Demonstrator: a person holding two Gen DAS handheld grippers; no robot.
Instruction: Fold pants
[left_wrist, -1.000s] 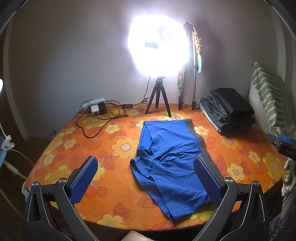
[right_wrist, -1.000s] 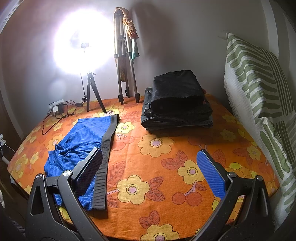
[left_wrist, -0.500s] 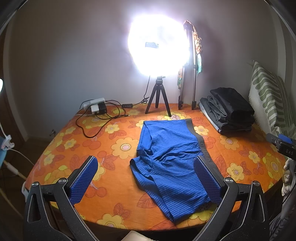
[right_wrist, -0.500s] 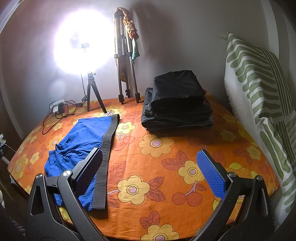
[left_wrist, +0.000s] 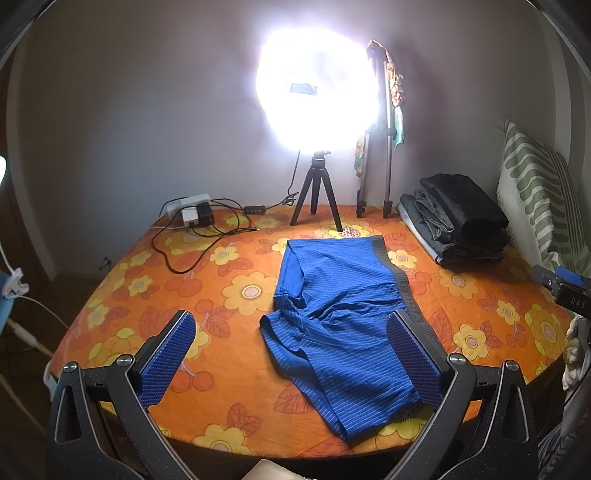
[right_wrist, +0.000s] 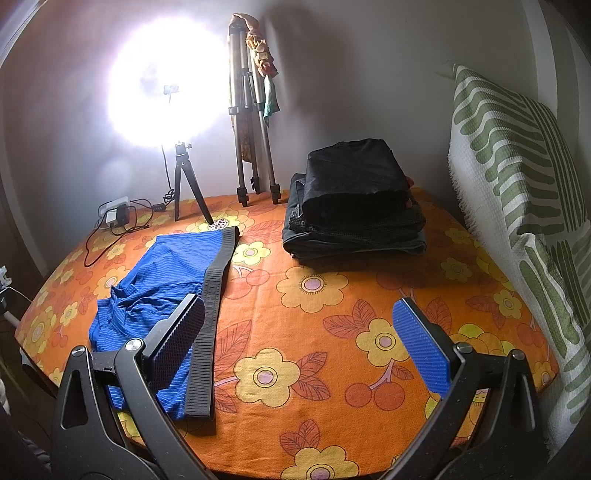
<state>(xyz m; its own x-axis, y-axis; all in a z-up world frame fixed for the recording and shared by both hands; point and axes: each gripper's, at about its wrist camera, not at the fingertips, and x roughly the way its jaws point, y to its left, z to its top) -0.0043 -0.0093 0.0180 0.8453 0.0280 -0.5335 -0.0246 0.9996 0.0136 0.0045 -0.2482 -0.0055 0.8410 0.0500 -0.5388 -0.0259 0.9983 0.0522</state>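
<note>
Lying rumpled on the orange flowered tablecloth (left_wrist: 236, 291), the blue pants (left_wrist: 340, 317) sit left of the stack of dark folded clothes (right_wrist: 354, 206). Left gripper (left_wrist: 291, 354) and right gripper (right_wrist: 306, 332) hover spread wide, holding nothing.
</note>
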